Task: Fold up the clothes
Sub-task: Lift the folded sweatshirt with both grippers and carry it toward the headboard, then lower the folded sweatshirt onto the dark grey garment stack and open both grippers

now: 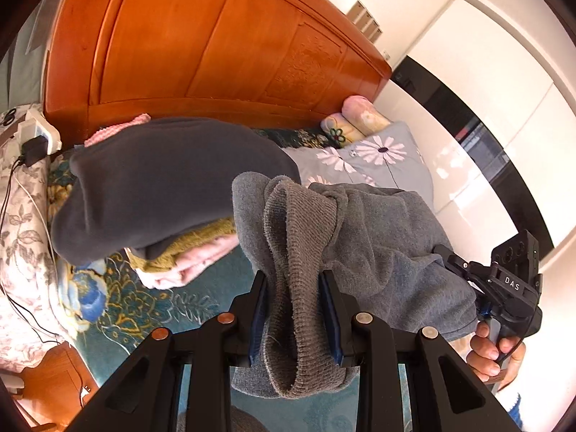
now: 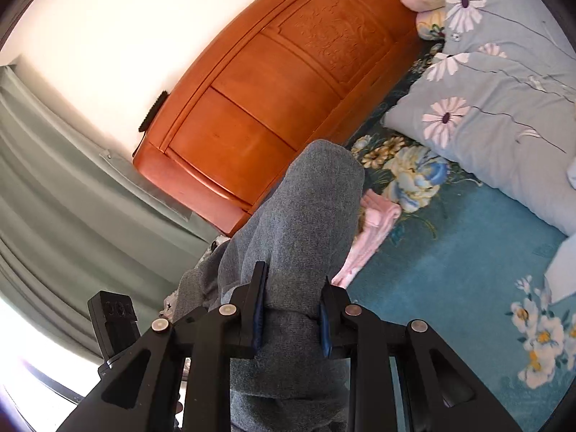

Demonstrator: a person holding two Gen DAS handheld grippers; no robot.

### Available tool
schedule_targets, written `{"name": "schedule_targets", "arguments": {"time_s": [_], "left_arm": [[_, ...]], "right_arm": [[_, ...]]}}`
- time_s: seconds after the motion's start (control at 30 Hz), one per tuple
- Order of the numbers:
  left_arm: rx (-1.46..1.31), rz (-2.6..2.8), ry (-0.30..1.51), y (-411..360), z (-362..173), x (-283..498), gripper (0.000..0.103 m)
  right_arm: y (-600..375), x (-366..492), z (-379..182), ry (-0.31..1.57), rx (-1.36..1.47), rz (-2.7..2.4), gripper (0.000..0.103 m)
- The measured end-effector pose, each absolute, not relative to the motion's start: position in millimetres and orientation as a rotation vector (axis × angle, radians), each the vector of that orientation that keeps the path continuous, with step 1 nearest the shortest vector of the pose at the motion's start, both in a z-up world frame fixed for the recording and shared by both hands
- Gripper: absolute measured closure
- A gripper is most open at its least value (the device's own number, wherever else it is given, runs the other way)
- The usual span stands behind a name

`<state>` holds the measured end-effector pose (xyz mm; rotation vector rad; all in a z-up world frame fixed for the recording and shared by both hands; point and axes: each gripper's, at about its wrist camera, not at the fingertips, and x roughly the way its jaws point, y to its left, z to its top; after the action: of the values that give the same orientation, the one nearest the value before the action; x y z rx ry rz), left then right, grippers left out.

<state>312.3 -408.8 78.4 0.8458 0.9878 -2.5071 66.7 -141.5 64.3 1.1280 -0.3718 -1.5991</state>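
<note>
A grey knitted garment [image 1: 378,237] hangs in the air above the bed, held at both ends. My left gripper [image 1: 293,277] is shut on its ribbed hem, which droops between the fingers. In the right wrist view my right gripper [image 2: 293,280] is shut on a thick bundle of the same grey garment [image 2: 298,216]. The right gripper and the hand holding it also show at the lower right of the left wrist view [image 1: 504,288]. Behind the garment lies a stack of folded clothes [image 1: 172,187] with a dark grey piece on top, mustard and pink below.
A teal floral bedspread [image 2: 450,259] covers the bed. An orange wooden headboard [image 1: 216,43] stands at the back. Grey flowered pillows [image 2: 504,108] lie to the right, a rolled pink pillow [image 1: 356,111] by the headboard. A power strip with cables [image 1: 36,136] sits at the left.
</note>
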Motion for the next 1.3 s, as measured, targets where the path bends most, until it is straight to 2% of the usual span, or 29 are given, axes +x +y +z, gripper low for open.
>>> {"name": "schedule_targets", "arguments": {"time_s": [0.33,0.43,0.6,0.77,0.9,1.13,1.3], "left_arm": [[0.662,-2.404,1.119,-536,78,307,0.072],[0.633,-2.369,1.092,-564,75,300,0.072],[0.632,-2.323,1.111,-597,48,295,0.072],[0.683,-2.268,1.222,-612,-4,293,0.072],[0.634,-2.29,1.294,-611,-12,293,0.069],[0.633,-2.231,1.236,-609,16,320,0.066],[0.584,-2.214,1.022,-606,54,335,0.065]], "right_arm": [[-339,8,110,-0.147,1.096,-1.487,0.078],[-398,-4,119,-0.079,1.071,-1.469,0.078],[-467,-24,96,-0.042,1.086,-1.422,0.078],[-492,-48,34,-0.009,1.237,-1.467,0.078],[-490,-66,2,-0.091,1.315,-1.459,0.078],[-490,-64,31,-0.013,1.27,-1.529,0.078],[-470,-63,65,0.054,1.194,-1.668,0.077]]}}
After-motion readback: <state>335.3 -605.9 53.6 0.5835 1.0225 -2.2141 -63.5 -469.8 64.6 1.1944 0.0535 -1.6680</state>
